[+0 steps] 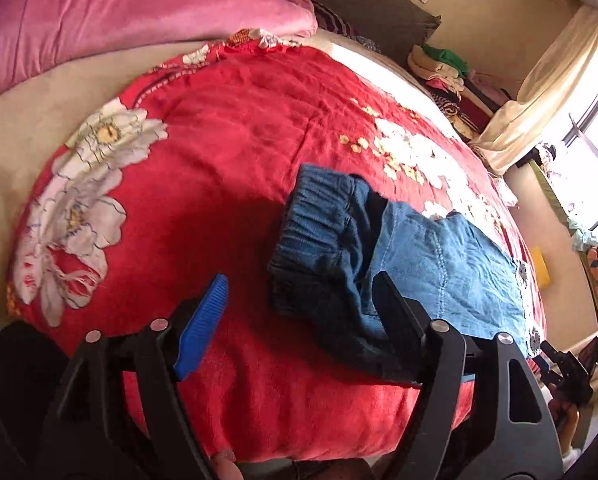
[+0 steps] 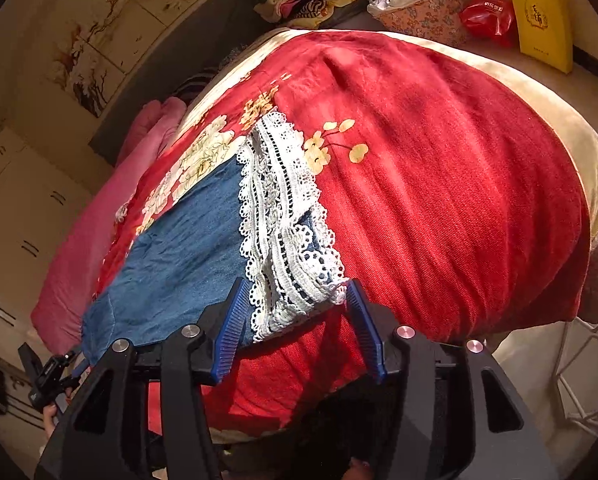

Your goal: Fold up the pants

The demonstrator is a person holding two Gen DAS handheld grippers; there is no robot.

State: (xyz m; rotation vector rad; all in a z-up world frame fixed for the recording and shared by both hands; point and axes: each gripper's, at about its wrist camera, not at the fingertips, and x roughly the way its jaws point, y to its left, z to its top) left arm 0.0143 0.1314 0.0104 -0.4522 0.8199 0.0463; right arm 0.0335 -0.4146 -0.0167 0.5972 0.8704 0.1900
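Red floral blanket [image 1: 239, 152], pink quilt [image 1: 99, 12] behind, yellow box [image 2: 543, 20], red bag [image 2: 487, 16].

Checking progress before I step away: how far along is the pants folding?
Early. The denim pants lie lengthwise on the red blanket, apparently one leg over the other. Both tongs are open: left tongs at the waistband, right tongs around the lace hems. Folding hem to waistband remains.

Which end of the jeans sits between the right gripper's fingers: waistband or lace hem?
The white lace hem; the elastic waistband lies by the left gripper.
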